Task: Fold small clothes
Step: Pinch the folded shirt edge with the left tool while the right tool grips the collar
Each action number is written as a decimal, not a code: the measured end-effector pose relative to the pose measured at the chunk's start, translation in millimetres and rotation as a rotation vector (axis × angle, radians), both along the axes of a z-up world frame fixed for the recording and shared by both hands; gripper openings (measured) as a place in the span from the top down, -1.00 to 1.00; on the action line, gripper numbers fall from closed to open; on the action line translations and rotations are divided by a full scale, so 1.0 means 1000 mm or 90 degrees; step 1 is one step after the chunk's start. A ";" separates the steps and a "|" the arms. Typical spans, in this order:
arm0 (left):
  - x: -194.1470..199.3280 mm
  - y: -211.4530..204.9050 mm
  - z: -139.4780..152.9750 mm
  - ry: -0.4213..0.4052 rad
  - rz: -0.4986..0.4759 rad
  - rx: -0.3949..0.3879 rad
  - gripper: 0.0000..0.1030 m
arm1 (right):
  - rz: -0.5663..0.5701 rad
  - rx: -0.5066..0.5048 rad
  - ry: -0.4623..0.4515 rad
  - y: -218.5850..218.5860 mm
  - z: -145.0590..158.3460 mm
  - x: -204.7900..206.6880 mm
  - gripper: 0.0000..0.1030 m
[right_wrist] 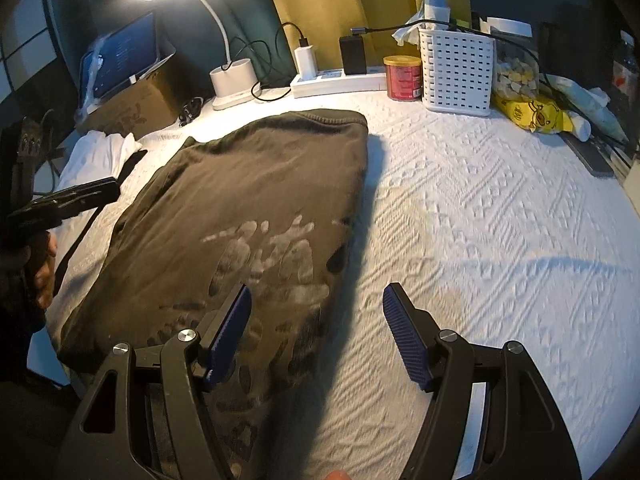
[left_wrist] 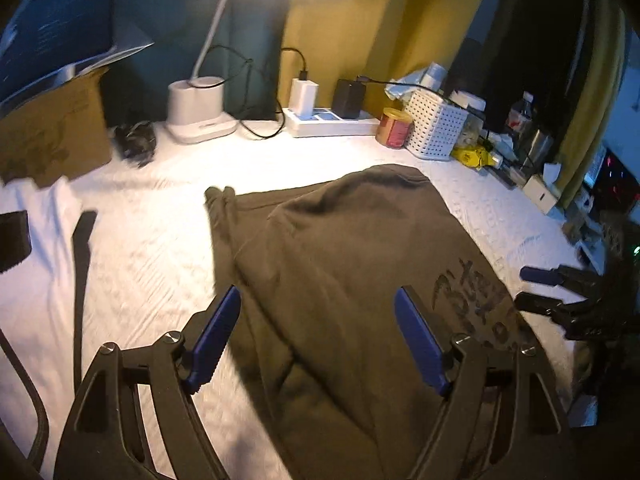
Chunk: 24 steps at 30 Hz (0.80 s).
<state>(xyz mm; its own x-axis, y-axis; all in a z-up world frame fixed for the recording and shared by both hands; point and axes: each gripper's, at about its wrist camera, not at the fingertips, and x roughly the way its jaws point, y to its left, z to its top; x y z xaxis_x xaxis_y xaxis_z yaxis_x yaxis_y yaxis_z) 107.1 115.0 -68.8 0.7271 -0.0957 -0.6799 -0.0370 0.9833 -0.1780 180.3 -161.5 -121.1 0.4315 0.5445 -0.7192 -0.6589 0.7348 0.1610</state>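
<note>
Both pairs of blue-padded fingers are spread wide and pinch nothing. The left gripper (left_wrist: 318,340) hovers over the near part of one dark olive shirt (left_wrist: 340,248), and the right gripper (right_wrist: 316,332) hovers over that shirt's right edge. The shirt lies folded and flat on a white textured cover (right_wrist: 500,220), with faded lettering facing up. One white garment (right_wrist: 100,152) lies just left of it, near one cardboard box (right_wrist: 132,112). Along the back stand one white desk lamp (right_wrist: 232,76), one power strip (right_wrist: 336,80) holding two chargers, one red tin (right_wrist: 403,77) and one white perforated basket (right_wrist: 456,72). One yellow packet (right_wrist: 532,114) lies at the far right. Nothing lies on the shirt.
</note>
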 end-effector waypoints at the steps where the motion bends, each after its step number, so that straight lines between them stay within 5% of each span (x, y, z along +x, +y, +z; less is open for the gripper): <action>1: 0.007 -0.001 -0.003 0.003 -0.006 0.010 -0.54 | 0.000 0.000 0.000 0.002 0.000 0.002 -0.39; 4: 0.023 0.001 -0.012 0.017 -0.017 0.022 -0.48 | 0.001 -0.003 0.002 0.008 -0.001 0.010 -0.39; 8: 0.040 0.010 -0.025 0.055 -0.019 0.011 -0.08 | 0.003 -0.003 0.007 0.013 -0.002 0.018 -0.39; 14: 0.038 0.021 -0.026 0.049 -0.010 -0.003 0.86 | 0.007 -0.009 0.019 0.022 -0.007 0.028 -0.39; 24: 0.034 0.039 -0.021 0.040 0.015 0.004 0.99 | -0.010 -0.011 0.004 0.031 -0.005 0.058 -0.39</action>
